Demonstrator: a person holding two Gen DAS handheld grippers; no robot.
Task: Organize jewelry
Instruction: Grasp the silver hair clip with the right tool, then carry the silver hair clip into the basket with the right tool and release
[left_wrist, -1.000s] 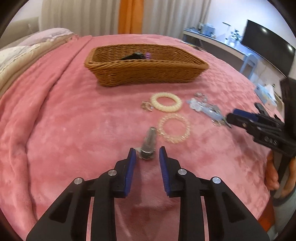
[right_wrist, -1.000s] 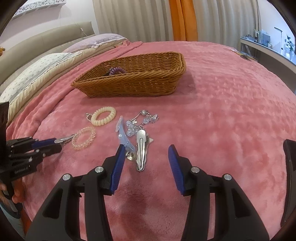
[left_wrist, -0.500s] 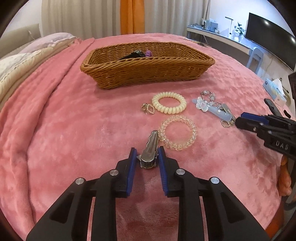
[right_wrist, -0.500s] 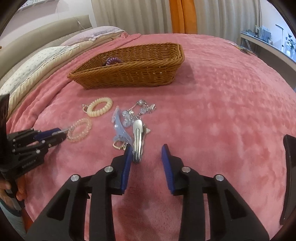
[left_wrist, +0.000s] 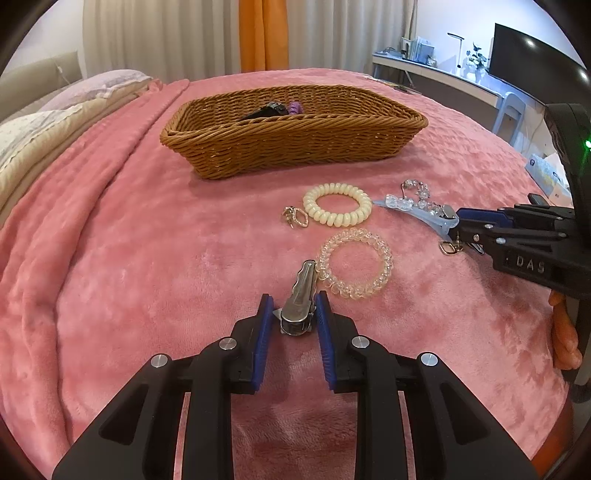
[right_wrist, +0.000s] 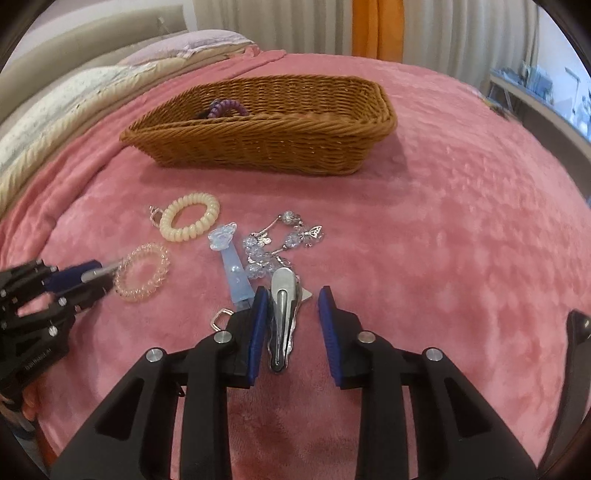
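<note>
Pink blanket covers the bed; one wicker basket as landmark. Right wrist view alone shows a purple coil tie in the basket; left view alone adds a dark item beside it. In front of the basket: two coil bands, cream and clear; two silver clips.

Left gripper is clamped on one silver clip. Right gripper is closing; second clip lies between the pads, against the left one, right pad apart.
</note>
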